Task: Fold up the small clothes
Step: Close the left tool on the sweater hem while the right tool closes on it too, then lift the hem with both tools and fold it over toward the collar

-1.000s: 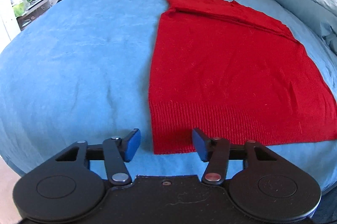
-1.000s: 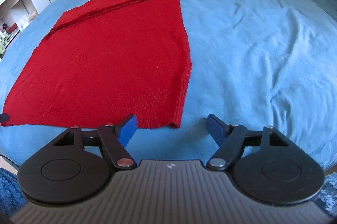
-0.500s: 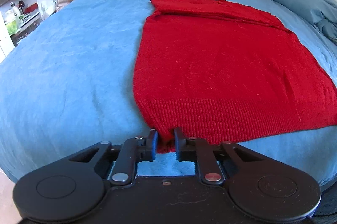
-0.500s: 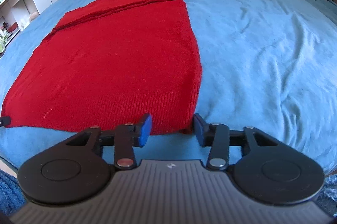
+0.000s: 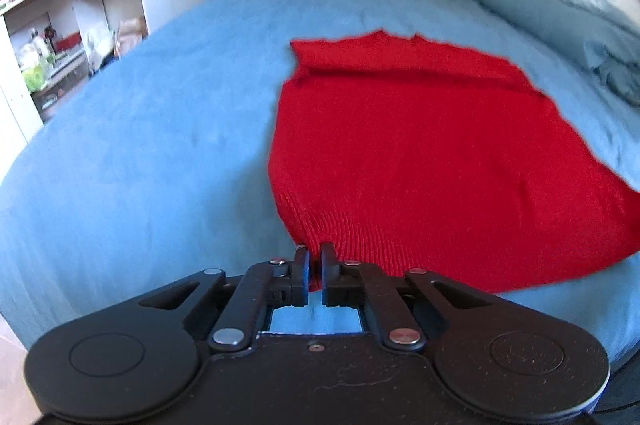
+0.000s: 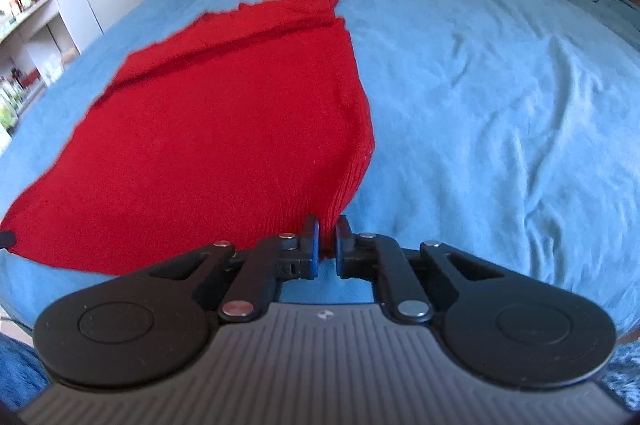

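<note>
- Tools, 2: left tool (image 5: 315,267) and right tool (image 6: 327,239) are each pinching 1 ribbed hem corner of the red sweater (image 5: 420,153), jaws nearly closed on fabric.
- Corners are lifting, prob. to fold hem toward neckline.
- 1 garment is lying flat w/ top tucked on blue bed (image 6: 500,105); pillows beyond.
</note>
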